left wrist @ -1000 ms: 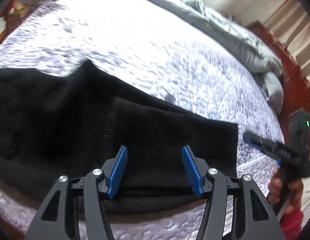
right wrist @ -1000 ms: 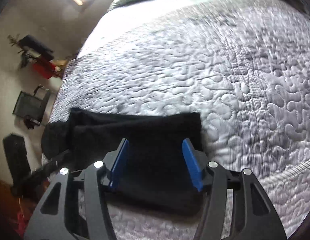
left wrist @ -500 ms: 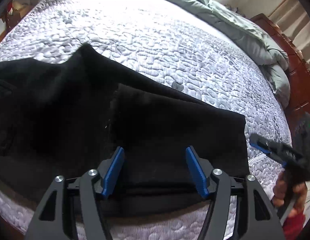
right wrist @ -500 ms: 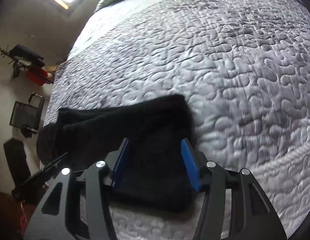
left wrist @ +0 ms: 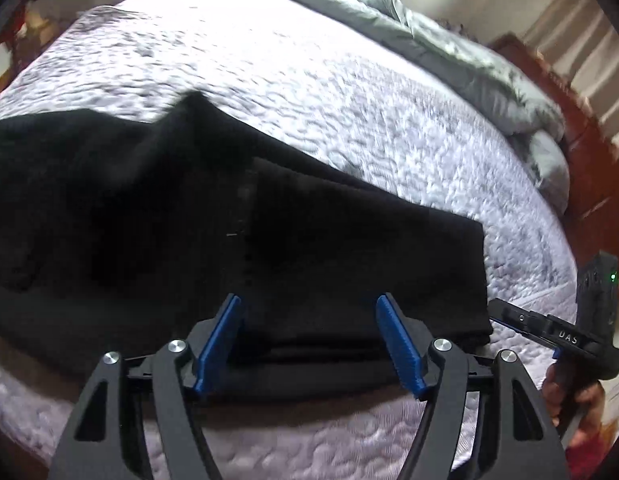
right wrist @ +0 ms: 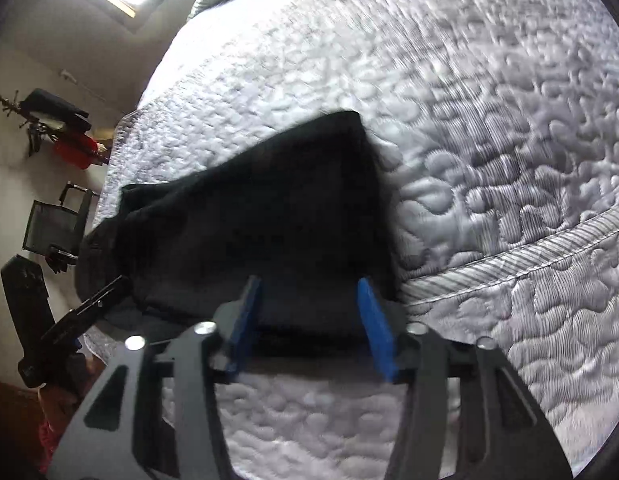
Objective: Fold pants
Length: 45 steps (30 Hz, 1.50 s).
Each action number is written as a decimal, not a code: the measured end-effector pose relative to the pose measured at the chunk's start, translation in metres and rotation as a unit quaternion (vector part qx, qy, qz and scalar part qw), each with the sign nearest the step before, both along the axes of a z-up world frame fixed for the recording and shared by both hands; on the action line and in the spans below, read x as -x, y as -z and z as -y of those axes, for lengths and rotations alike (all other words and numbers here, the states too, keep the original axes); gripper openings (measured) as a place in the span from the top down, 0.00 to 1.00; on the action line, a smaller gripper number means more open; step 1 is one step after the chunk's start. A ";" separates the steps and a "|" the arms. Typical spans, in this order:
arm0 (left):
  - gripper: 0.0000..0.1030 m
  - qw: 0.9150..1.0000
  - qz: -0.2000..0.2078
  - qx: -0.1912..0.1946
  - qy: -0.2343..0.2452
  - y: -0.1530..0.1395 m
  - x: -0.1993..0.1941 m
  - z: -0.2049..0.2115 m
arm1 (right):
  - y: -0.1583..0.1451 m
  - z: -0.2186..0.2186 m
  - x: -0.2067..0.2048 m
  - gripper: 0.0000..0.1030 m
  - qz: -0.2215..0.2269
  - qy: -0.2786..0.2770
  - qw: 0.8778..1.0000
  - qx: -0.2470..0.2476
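Black pants [left wrist: 189, 220] lie flat along the near edge of a white quilted bed, with the leg end folded over on the right [left wrist: 361, 248]. My left gripper [left wrist: 309, 308] is open, its blue pads just above the near edge of the folded part. My right gripper [right wrist: 309, 296] is open at the near right corner of the pants [right wrist: 269, 216]. It also shows in the left wrist view [left wrist: 521, 320], at the fabric's right corner. Neither gripper holds cloth.
The white quilted mattress [left wrist: 329, 80] has a piped edge [right wrist: 529, 252] close to my right gripper. A grey duvet [left wrist: 449, 48] is bunched at the far side. A dark wooden frame [left wrist: 589, 160] stands at the right. Chairs and dark items [right wrist: 49, 220] stand left of the bed.
My right gripper has dropped and moved in toward the near right corner of the pants. My left gripper has shifted only slightly. The pants lie as before.
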<state>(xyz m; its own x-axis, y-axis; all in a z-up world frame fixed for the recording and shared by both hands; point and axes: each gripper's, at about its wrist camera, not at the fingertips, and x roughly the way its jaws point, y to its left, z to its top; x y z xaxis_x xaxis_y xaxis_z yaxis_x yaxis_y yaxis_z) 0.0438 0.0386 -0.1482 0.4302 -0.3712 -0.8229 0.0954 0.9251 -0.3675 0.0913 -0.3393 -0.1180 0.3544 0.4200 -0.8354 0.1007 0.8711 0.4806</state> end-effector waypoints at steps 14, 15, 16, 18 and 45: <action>0.28 0.962 -0.026 0.060 -0.264 0.008 0.050 -0.258 | 0.000 -0.070 -0.014 0.44 -0.001 -0.069 0.996 0.050; 0.28 0.957 -0.031 0.074 -0.279 0.011 0.049 -0.273 | 0.004 -0.071 -0.016 0.44 -0.003 -0.071 0.996 0.056; 0.28 0.952 -0.032 0.094 -0.291 0.014 0.046 -0.290 | 0.007 -0.073 -0.016 0.44 -0.005 -0.073 0.995 0.063; 0.28 0.944 -0.038 0.123 -0.305 0.021 0.038 -0.312 | 0.011 -0.074 -0.018 0.44 -0.008 -0.071 0.995 0.069; 0.80 0.892 0.001 0.239 -0.385 0.049 0.027 -0.345 | 0.015 -0.083 -0.022 0.30 0.000 -0.084 0.993 0.083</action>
<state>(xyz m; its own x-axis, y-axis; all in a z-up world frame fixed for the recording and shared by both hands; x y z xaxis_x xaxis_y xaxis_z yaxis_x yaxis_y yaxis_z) 0.0168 0.3839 -0.1971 0.7101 -0.2728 -0.6491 -0.4992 0.4551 -0.7373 0.1128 -0.2563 -0.1334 0.2914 0.3302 -0.8978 -0.0532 0.9427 0.3294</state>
